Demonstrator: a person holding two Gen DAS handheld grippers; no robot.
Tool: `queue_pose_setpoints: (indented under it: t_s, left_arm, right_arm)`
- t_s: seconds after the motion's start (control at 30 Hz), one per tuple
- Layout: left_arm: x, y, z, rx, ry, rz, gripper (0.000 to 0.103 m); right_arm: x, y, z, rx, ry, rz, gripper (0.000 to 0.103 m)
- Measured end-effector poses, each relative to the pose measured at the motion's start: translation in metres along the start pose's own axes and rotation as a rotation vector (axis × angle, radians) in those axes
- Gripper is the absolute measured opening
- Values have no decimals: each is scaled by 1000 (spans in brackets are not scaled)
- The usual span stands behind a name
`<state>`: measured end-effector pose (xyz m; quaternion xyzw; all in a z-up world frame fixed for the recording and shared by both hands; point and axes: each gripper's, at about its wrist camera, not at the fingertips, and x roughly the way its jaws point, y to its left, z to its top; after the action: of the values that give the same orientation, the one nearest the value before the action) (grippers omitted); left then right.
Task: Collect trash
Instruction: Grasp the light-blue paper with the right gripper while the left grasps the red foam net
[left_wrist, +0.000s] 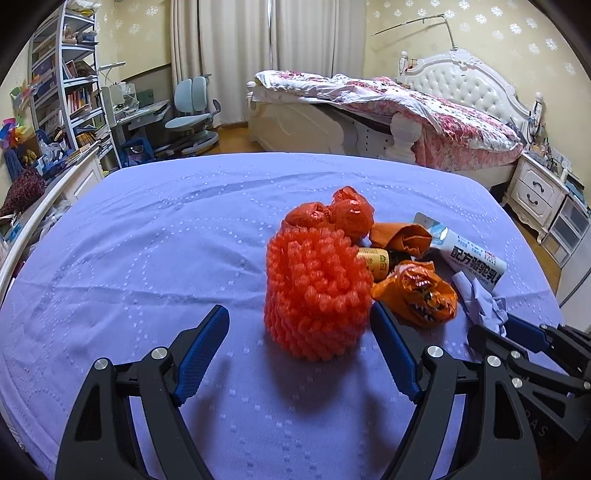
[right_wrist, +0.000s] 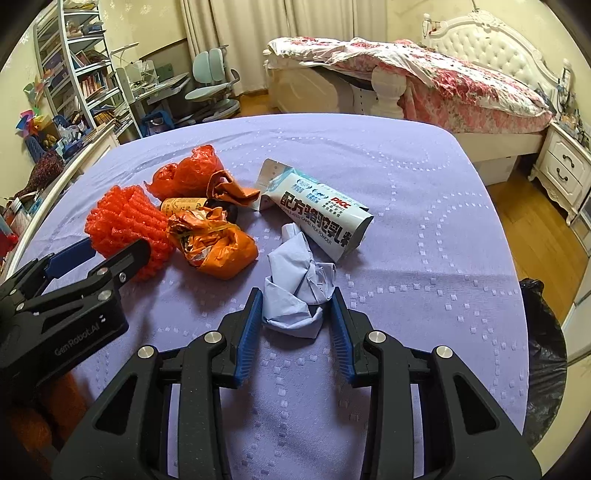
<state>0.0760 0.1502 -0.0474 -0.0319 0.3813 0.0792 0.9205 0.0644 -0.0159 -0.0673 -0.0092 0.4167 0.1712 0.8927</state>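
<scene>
A pile of trash lies on a purple sheet (left_wrist: 147, 258). My left gripper (left_wrist: 297, 319) stands open around a red foam net (left_wrist: 317, 291), whose right side is close to one pad while the other pad is well apart. Behind the net lie a red plastic bag (left_wrist: 340, 214), a small yellow bottle (left_wrist: 373, 262), an orange wrapper (left_wrist: 417, 291) and a white milk powder packet (left_wrist: 469, 254). My right gripper (right_wrist: 296, 295) is shut on a crumpled pale blue paper (right_wrist: 295, 314), both pads against its sides. The paper rests on the sheet.
A black trash bag (right_wrist: 543, 350) hangs open at the sheet's right edge. Beyond the sheet are a bed with a floral quilt (left_wrist: 424, 107), a white bedside table (left_wrist: 535, 192), a desk chair (left_wrist: 192, 110) and a bookshelf (left_wrist: 70, 85).
</scene>
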Motion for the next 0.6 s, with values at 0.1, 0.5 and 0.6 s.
queue_pose_setpoints:
  t_s: [0.1,0.5,0.6]
  left_arm:
    - [3,0,3,-9,-7,-8,78]
    - [-1,0,-2,3,2,-70,41]
    - [-7,2,-8,4,0,-73,40]
  right_arm:
    - [0,-1,-1,0,0,3,36]
    - [-1,-2,-1,2,0,11,36]
    - [-2,-1,-2,3,-2,12,36]
